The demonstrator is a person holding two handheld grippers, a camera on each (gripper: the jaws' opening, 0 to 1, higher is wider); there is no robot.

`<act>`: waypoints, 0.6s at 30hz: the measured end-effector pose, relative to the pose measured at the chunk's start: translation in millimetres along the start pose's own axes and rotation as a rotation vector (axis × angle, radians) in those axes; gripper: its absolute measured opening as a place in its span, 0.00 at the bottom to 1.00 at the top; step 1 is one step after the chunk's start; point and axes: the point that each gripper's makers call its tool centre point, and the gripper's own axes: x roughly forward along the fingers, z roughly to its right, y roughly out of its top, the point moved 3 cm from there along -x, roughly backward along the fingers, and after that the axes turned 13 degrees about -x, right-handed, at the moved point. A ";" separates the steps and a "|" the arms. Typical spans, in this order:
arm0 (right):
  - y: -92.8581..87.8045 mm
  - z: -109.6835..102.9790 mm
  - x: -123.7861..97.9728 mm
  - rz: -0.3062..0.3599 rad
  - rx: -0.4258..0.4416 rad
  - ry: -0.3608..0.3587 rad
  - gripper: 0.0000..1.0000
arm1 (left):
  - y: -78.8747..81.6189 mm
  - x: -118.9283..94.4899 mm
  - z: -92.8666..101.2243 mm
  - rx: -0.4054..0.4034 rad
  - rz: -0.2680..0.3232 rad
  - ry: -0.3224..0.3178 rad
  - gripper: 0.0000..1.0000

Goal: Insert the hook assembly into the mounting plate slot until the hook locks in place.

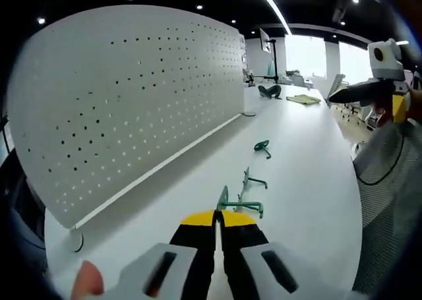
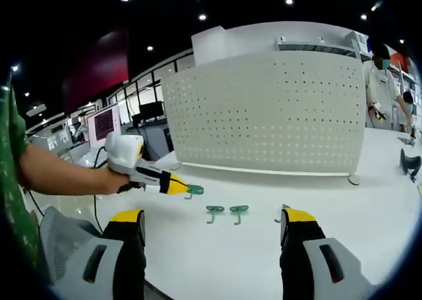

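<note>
Left gripper (image 2: 177,185) clenched on a green hook (image 2: 194,190) (just above the white table (image 2: 369,181)). Right gripper (image 2: 211,229) released, jaws wide apart. Two more green hooks (image 2: 226,211) lie beyond it, near the perforated white panel (image 2: 264,109).

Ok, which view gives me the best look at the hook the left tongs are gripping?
The right gripper view: the left tongs appear side-on, the green hook projecting from their tips. In the left gripper view, the hook is partly hidden behind those tongs.
</note>
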 end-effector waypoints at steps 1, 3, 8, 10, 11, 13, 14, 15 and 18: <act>1.0 0.4 0.0 0.003 -0.004 -0.001 0.86 | 3.2 -1.6 1.5 0.007 0.003 -0.003 0.02; 3.1 1.1 -0.4 0.006 -0.010 0.001 0.85 | 11.1 -5.6 6.6 0.025 0.005 -0.015 0.02; 7.5 3.1 -2.0 0.010 -0.037 0.005 0.85 | 25.7 -12.4 14.9 0.028 0.005 -0.040 0.02; 9.9 4.8 -3.0 0.012 -0.051 0.004 0.84 | 29.9 -14.6 18.1 0.031 0.003 -0.054 0.02; 11.0 5.9 -3.5 0.013 -0.057 0.003 0.84 | 32.9 -16.3 20.2 0.035 0.004 -0.060 0.02; 12.4 6.8 -3.9 0.014 -0.065 0.005 0.83 | 37.8 -18.6 23.2 0.044 0.000 -0.073 0.02; 13.1 7.4 -4.0 0.015 -0.071 0.004 0.83 | 40.0 -19.7 24.5 0.046 0.000 -0.079 0.02; 14.0 7.6 -4.0 0.015 -0.078 0.007 0.83 | 43.0 -21.1 26.7 0.044 -0.004 -0.092 0.02; 16.3 7.0 -3.7 0.013 -0.108 0.019 0.83 | 49.7 -25.6 29.9 0.046 -0.010 -0.111 0.02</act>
